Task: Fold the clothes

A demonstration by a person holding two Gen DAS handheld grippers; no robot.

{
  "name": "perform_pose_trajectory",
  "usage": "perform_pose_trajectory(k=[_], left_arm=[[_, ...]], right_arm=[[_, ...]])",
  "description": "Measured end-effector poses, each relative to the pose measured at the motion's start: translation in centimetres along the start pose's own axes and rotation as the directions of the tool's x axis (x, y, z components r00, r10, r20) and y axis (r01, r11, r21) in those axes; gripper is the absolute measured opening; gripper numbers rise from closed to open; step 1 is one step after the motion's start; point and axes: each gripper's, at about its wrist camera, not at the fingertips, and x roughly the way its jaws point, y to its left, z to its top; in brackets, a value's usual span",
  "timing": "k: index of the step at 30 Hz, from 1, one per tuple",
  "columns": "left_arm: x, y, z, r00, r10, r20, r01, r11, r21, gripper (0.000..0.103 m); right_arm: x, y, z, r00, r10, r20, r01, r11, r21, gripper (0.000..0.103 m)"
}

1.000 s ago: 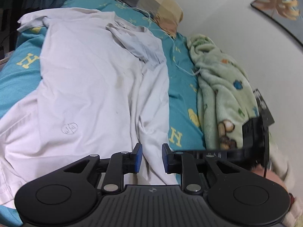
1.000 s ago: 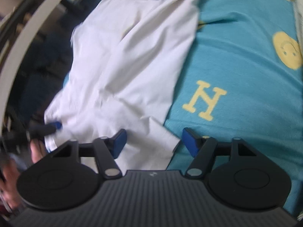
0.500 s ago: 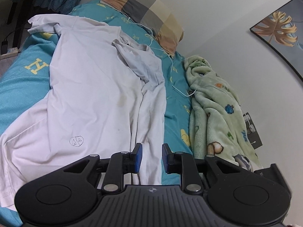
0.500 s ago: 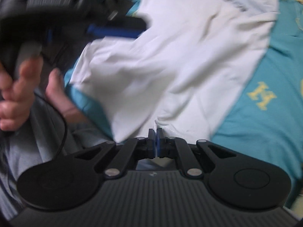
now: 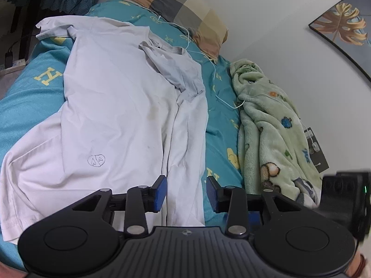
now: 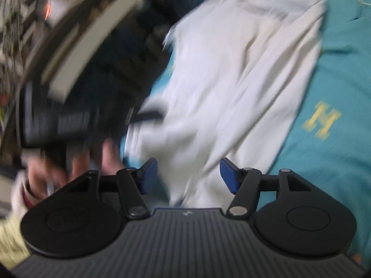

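Motion blur smears the right wrist view: a person's hand (image 6: 69,169) and the dark furniture (image 6: 76,81) above it are indistinct. The wall picture (image 5: 345,25) is cut off.

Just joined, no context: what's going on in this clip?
A person is folding a white T-shirt spread on a teal bedsheet, with handheld tongs in each hand. One side of the shirt is already folded inward over the body. Both the left tongs and the right tongs are opening above the shirt's lower edge, with cloth showing in the gap but neither pinching it. A green fleece blanket and a checked pillow lie beside it, untouched.
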Motion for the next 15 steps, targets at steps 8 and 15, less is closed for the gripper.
perform_pose_trajectory(k=[8,15], left_arm=[[1.1,-0.1,-0.3,0.998,0.058,-0.008,-0.058,0.998,0.003,0.042],[1.9,1.0,0.2,0.997,0.07,-0.018,-0.071,0.996,-0.053,0.043]], right_arm=[[4.3,-11.0,8.6,0.969,-0.187,0.16,0.107,0.906,0.409,0.064],[9.1,-11.1,10.3,0.954,-0.22,0.205,0.158,0.947,0.281,0.049]])
